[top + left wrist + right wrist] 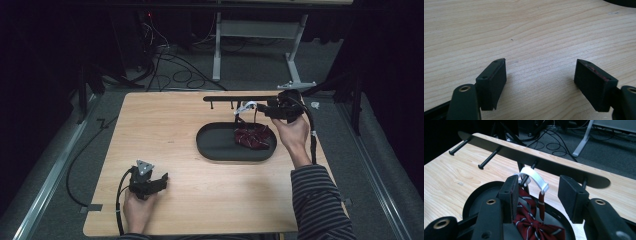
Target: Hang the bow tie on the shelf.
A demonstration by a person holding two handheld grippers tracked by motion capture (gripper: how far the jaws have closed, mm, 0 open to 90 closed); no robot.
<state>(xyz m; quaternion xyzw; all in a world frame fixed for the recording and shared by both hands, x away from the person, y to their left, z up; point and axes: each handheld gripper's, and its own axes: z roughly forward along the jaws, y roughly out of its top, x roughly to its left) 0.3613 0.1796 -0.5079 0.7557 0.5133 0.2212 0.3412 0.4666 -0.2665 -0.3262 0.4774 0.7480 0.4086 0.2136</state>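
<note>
Two spread fingers on the right gripper (537, 195) flank the white loop (535, 178) of the dark-red striped tie (534, 225), hooked on a black rack peg (525, 180) over the black oval tray (215, 150); left gripper (540, 82) gapes above bare wooden table (529, 32).

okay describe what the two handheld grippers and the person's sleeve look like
Both the left gripper and right gripper are black, each trailing a black cable. Their jaws end in blocky rectangular pads with brass-ringed holes behind them. The left one carries a grey three-cornered plate. The right forearm's sleeve is dark with thin light stripes.
</note>
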